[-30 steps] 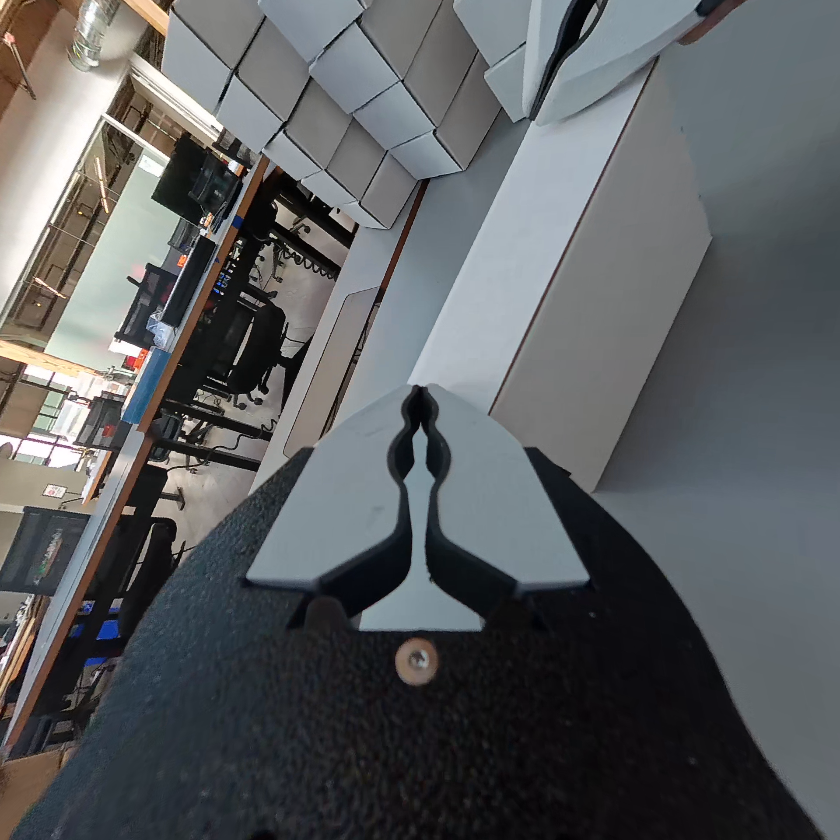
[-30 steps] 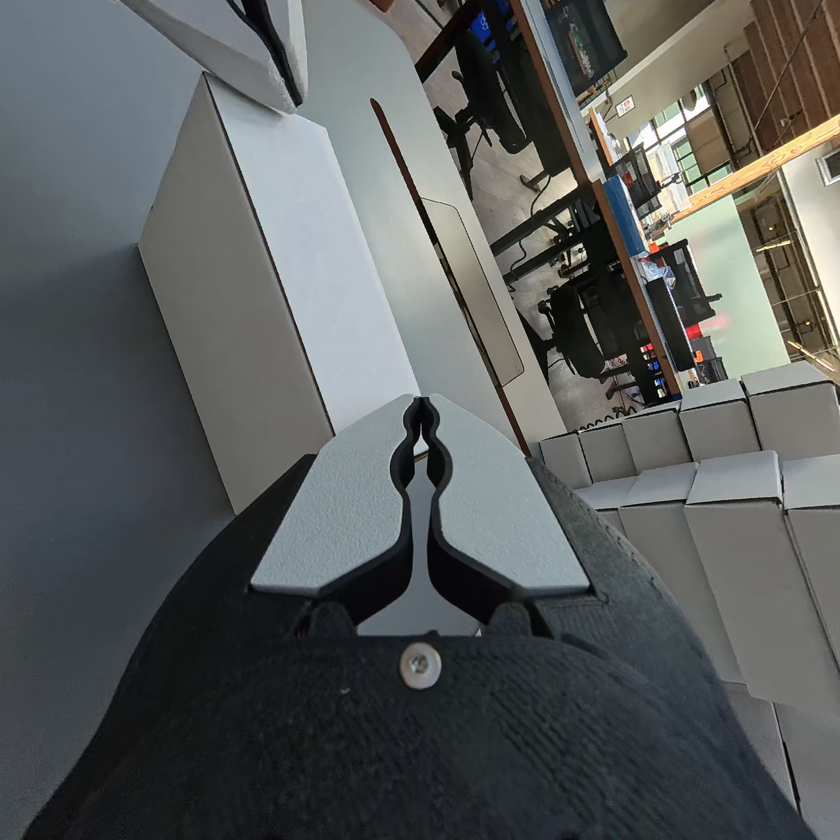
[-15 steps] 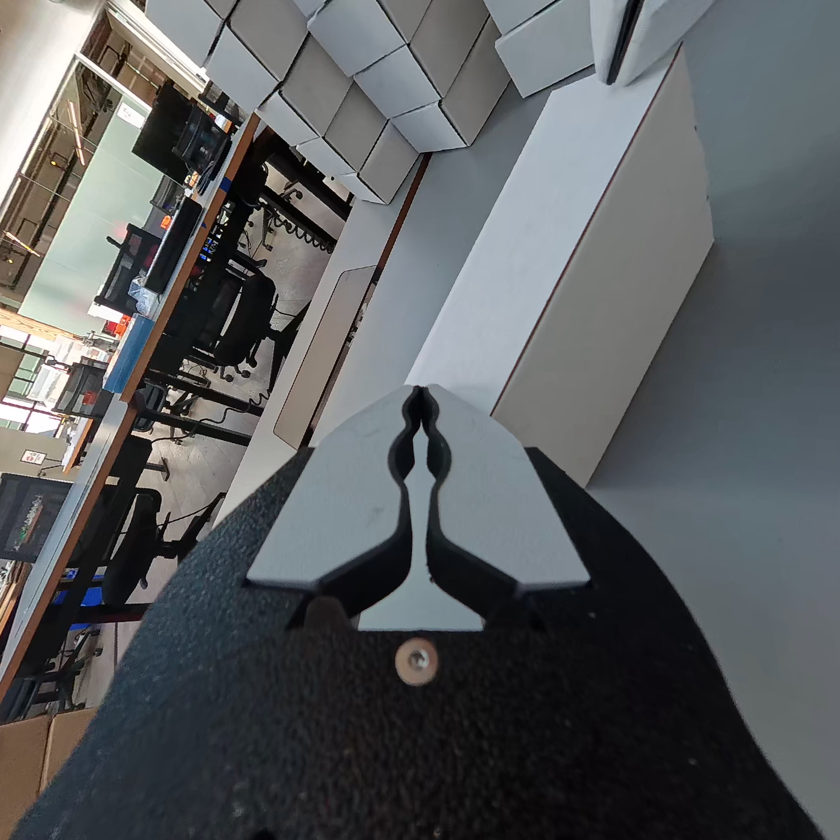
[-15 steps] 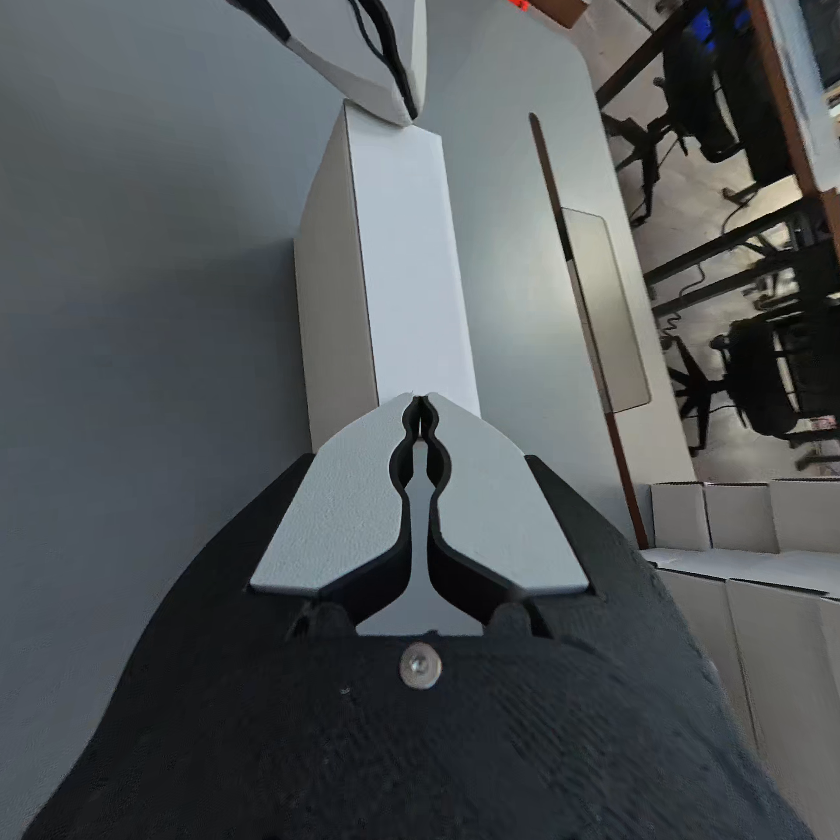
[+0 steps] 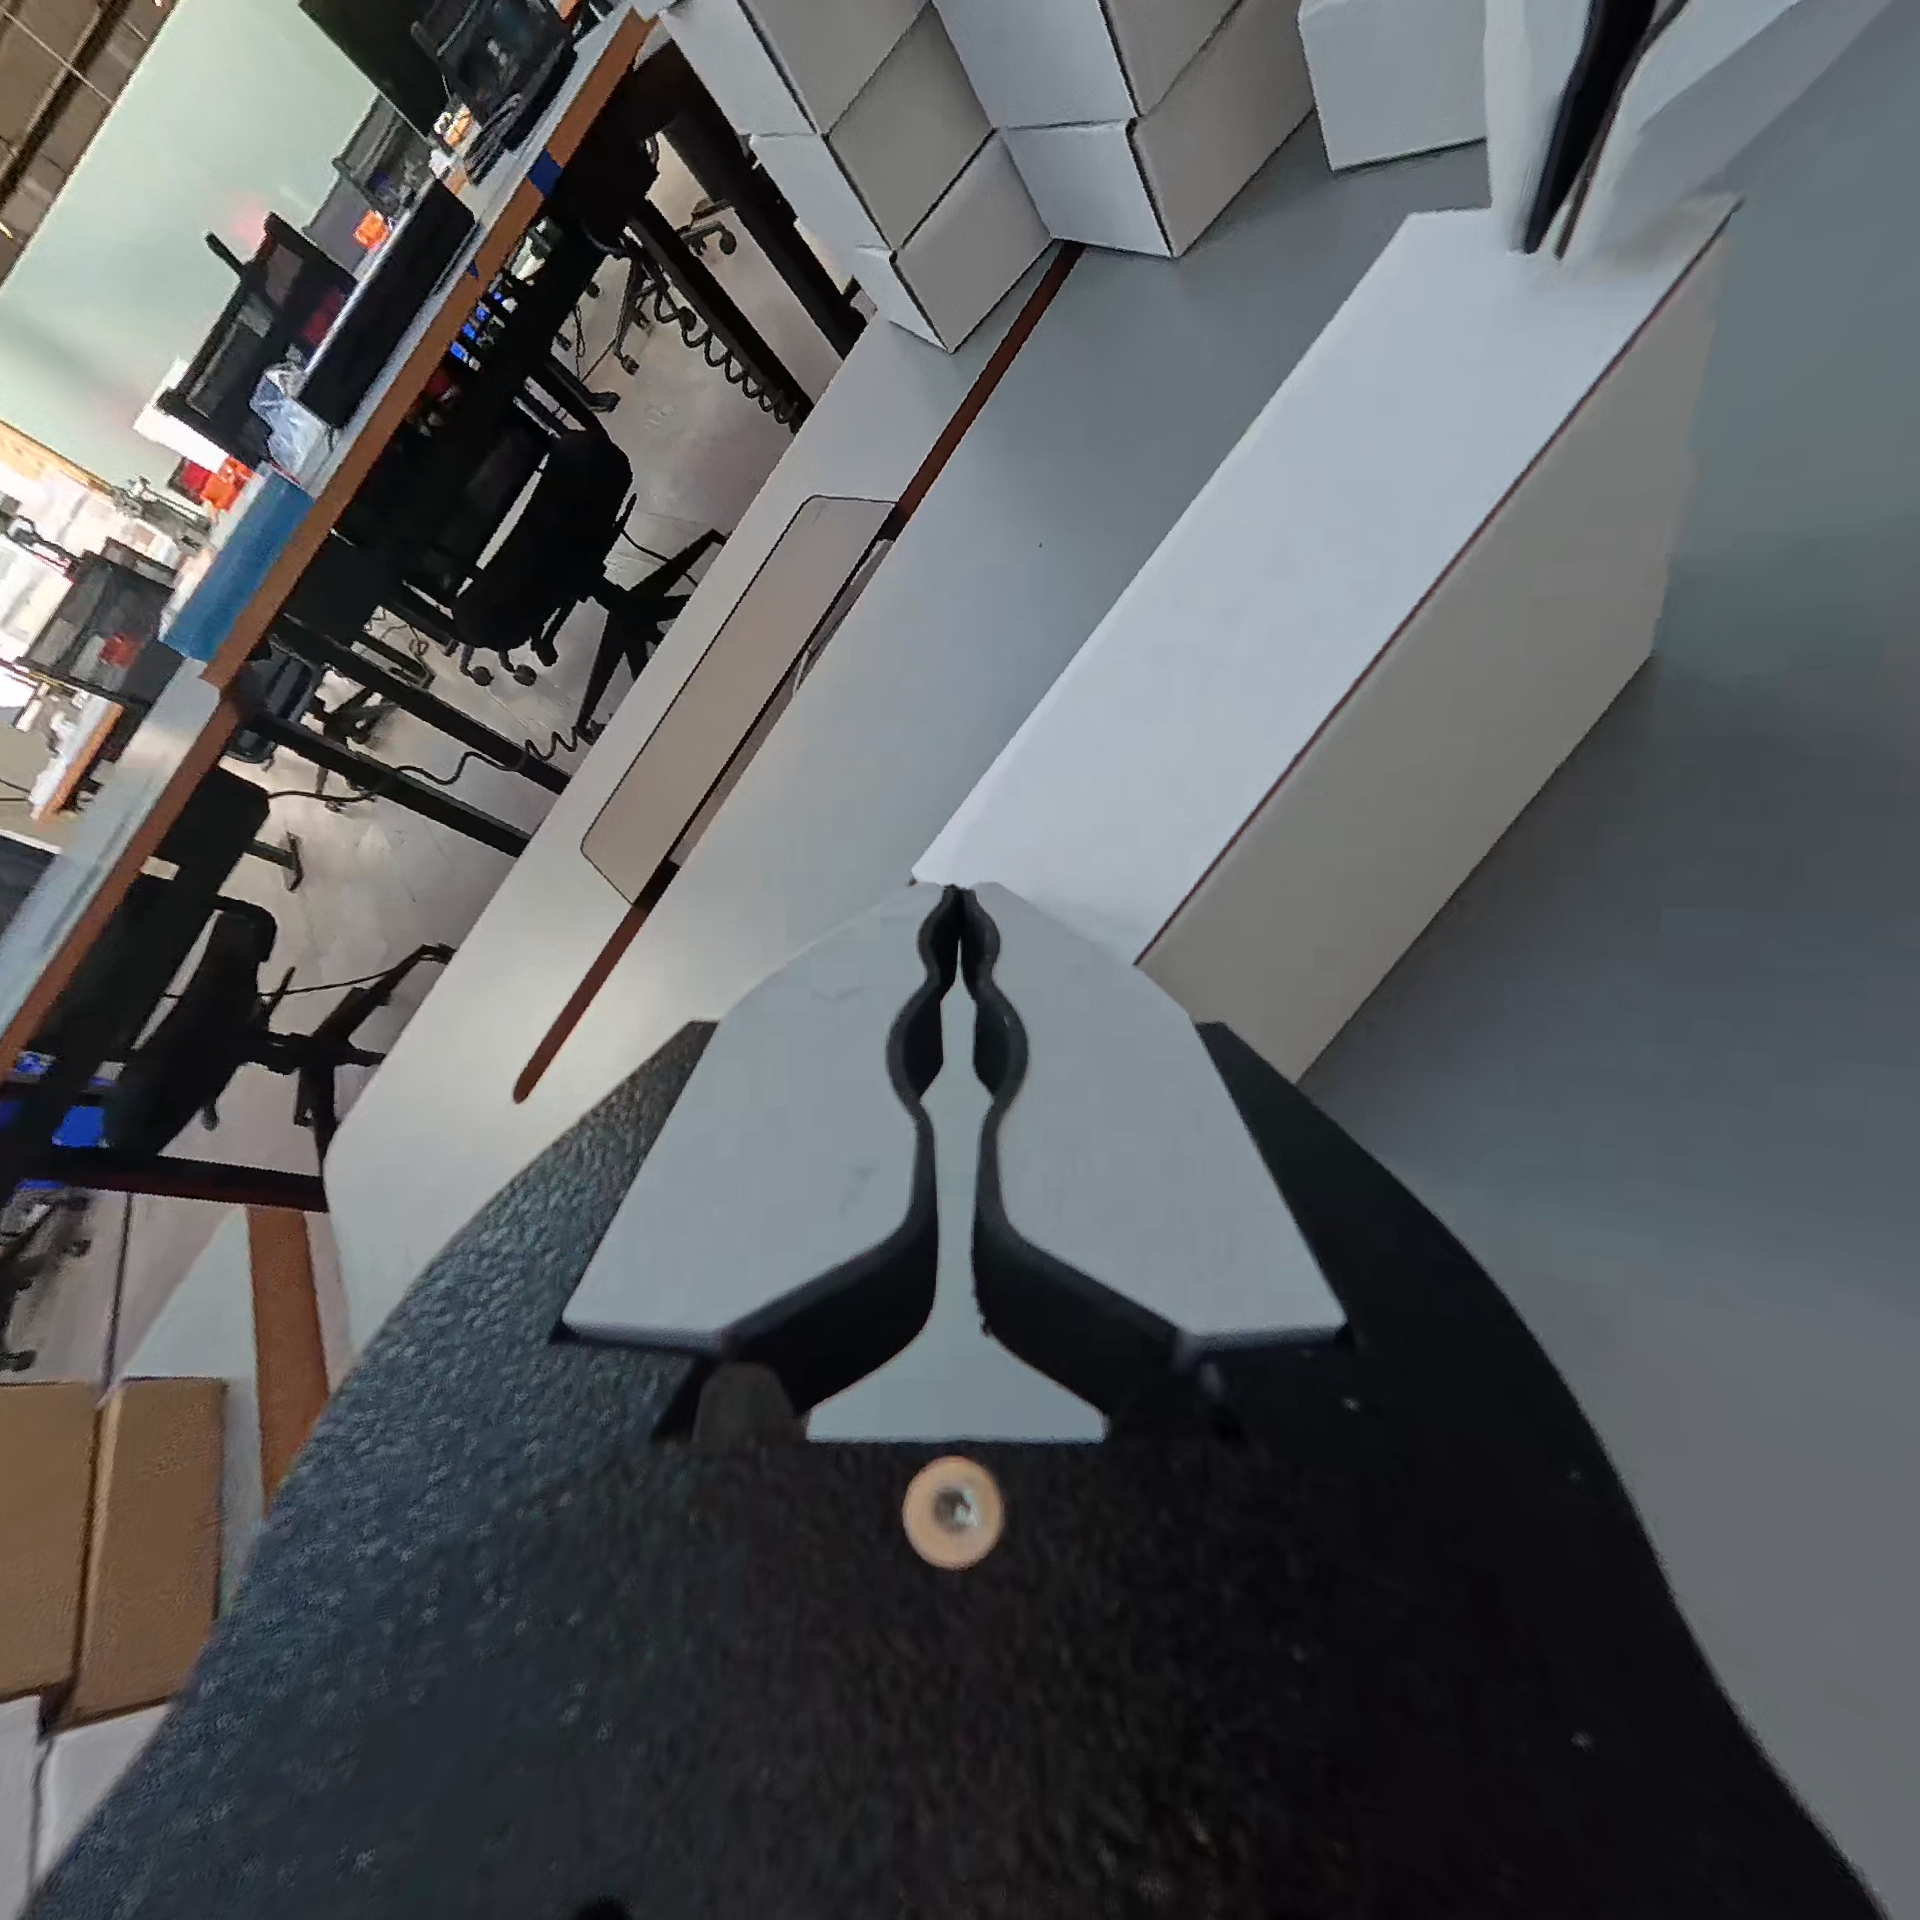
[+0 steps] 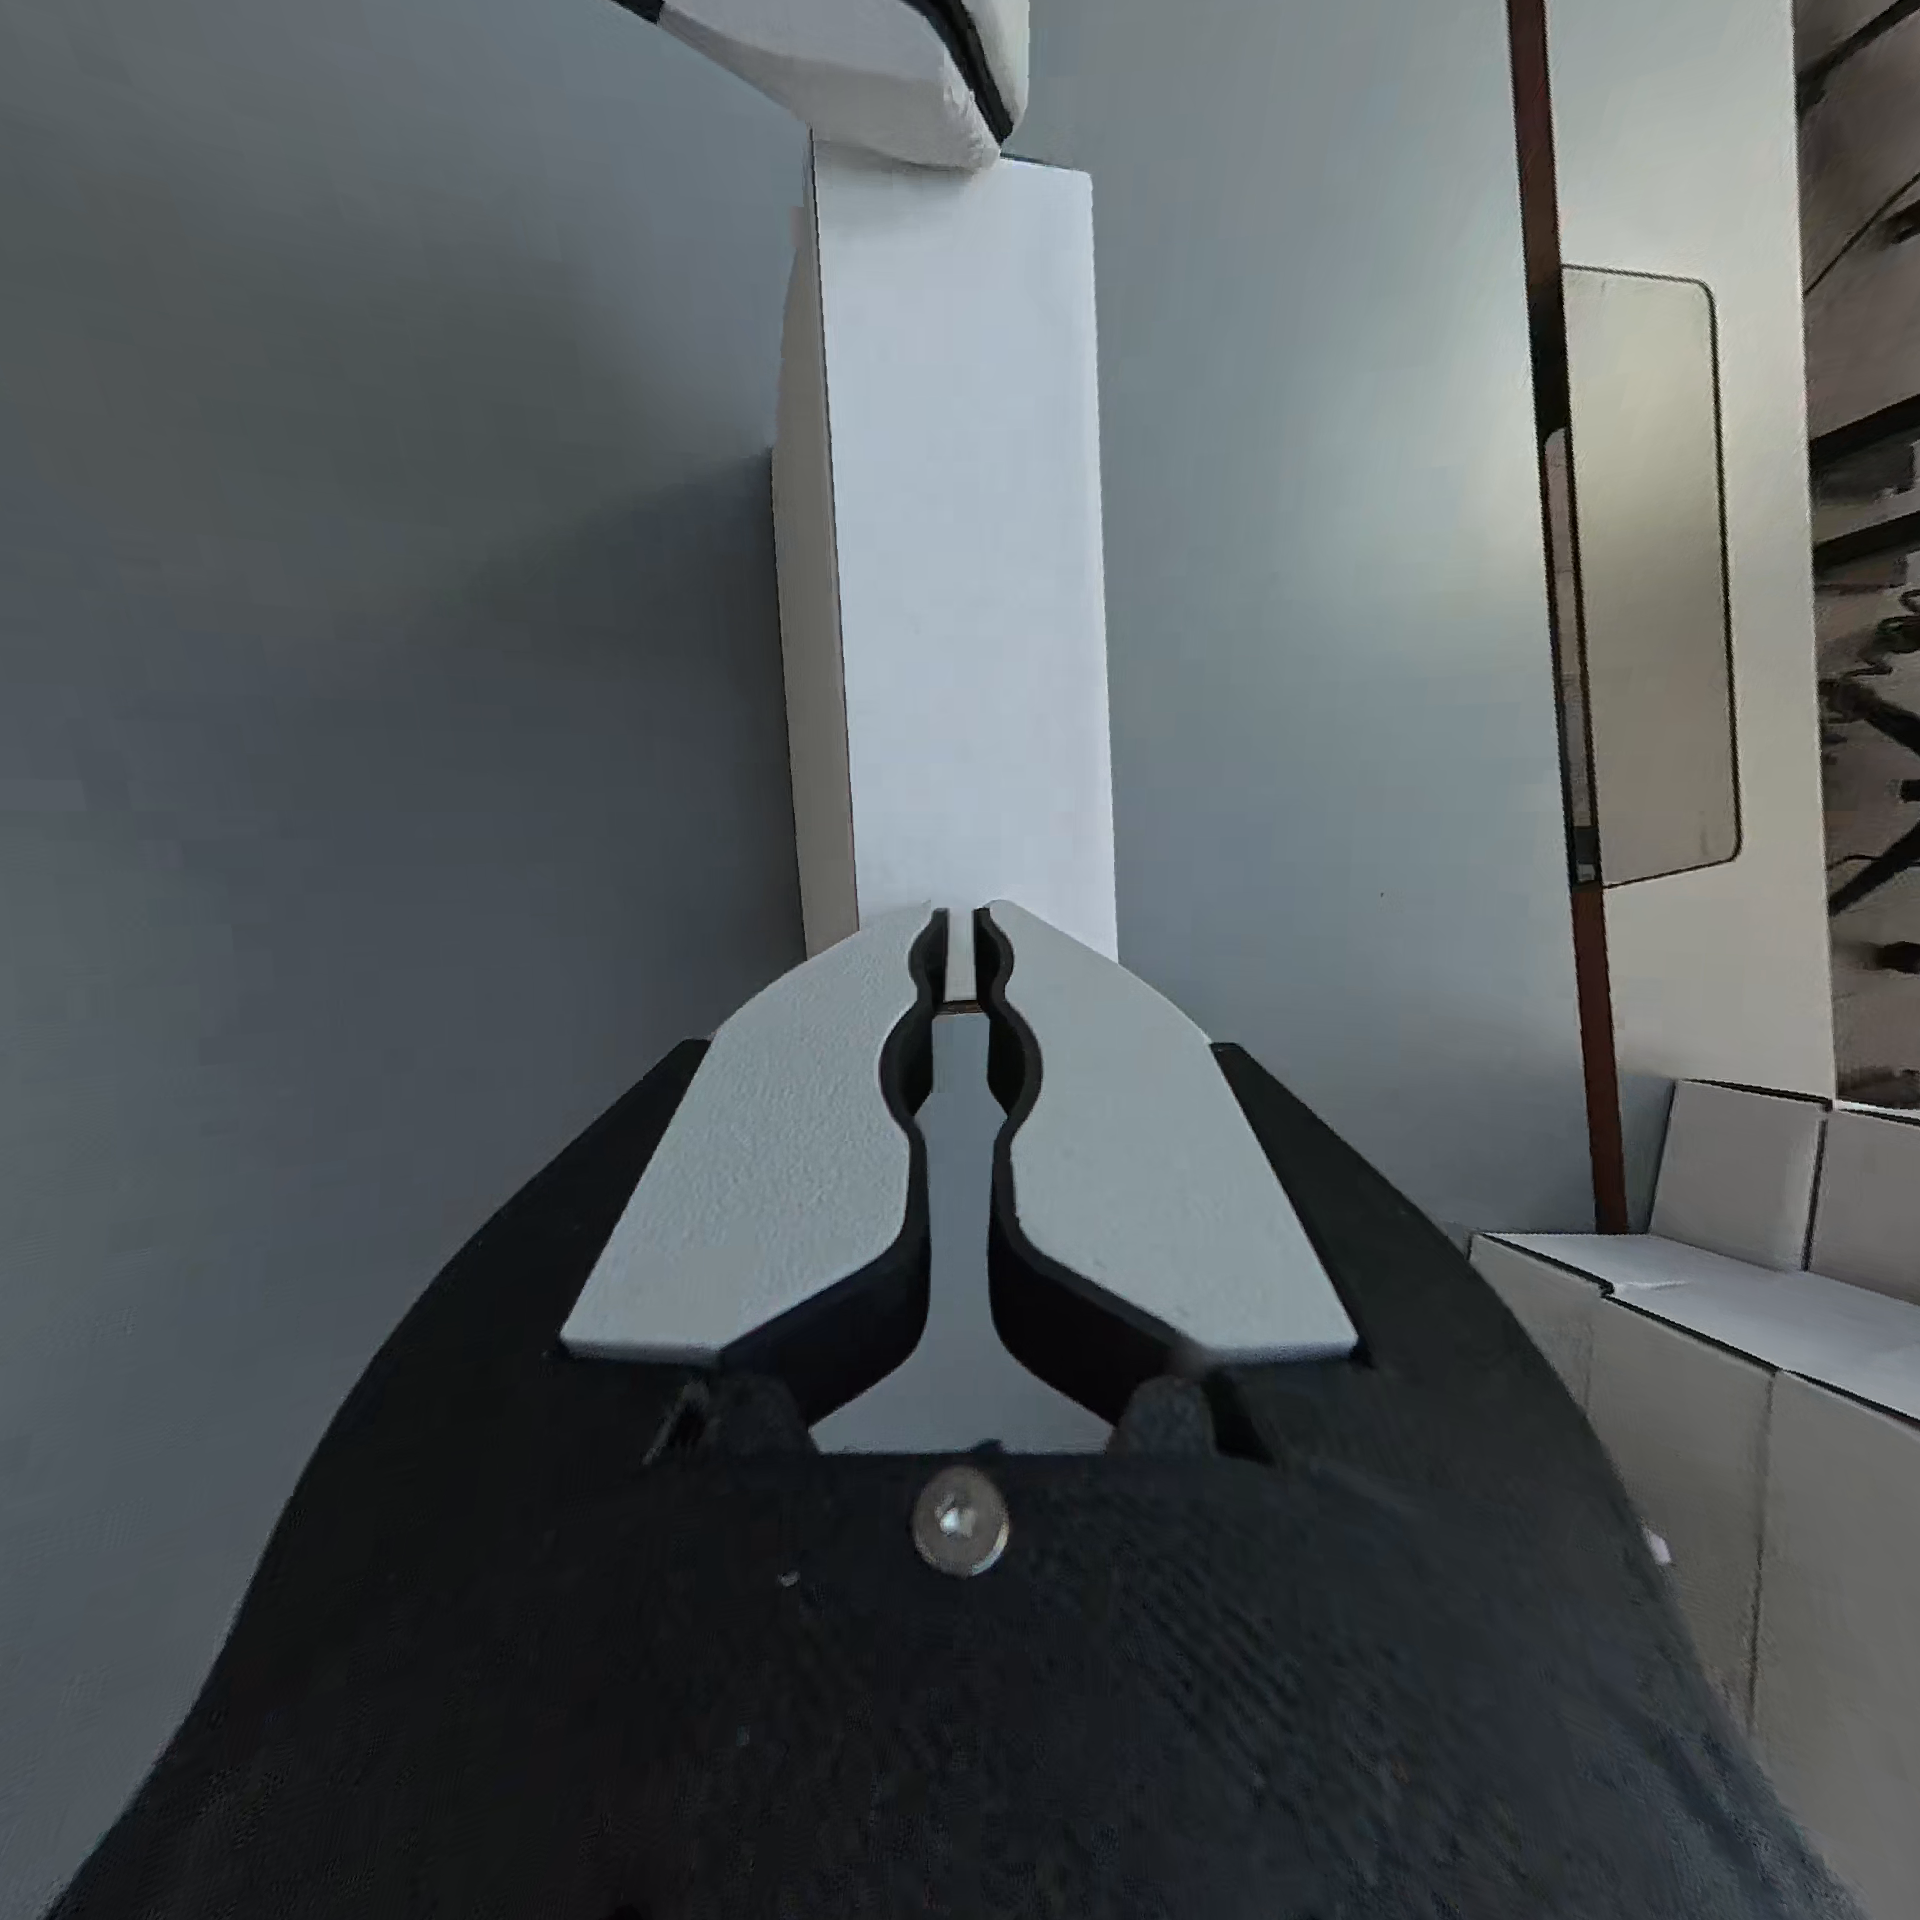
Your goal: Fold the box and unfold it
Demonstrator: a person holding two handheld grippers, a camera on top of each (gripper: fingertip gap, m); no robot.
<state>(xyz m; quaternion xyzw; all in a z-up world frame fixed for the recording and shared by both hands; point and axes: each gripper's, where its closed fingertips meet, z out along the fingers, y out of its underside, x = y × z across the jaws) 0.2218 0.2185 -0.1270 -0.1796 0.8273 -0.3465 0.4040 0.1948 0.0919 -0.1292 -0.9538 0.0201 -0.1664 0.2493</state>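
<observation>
A long closed white box (image 5: pixel 1299 582) lies on the grey table (image 5: pixel 1714 1039). My left gripper (image 5: pixel 958 902) is shut and empty, with its tips at the box's near end, over the top face. The right gripper (image 5: pixel 1558 125) shows at the box's far end. In the right wrist view the box (image 6: pixel 966 520) runs straight away from me. My right gripper (image 6: pixel 958 920) sits over its near end with the jaws parted by a narrow gap; the box's top and end edge show through the gap. The left gripper (image 6: pixel 935 83) rests at the far end.
Stacked closed white boxes (image 5: pixel 987 125) stand at the table's back and show at the right of the right wrist view (image 6: pixel 1714 1351). Brown cardboard boxes (image 5: pixel 104 1538) sit low left. Beyond the table edge (image 5: pixel 779 727) are desks and office chairs.
The right wrist view swung until the box runs straight ahead, and the right jaws parted slightly. The left view tilted and drew back a little; the left gripper stayed shut.
</observation>
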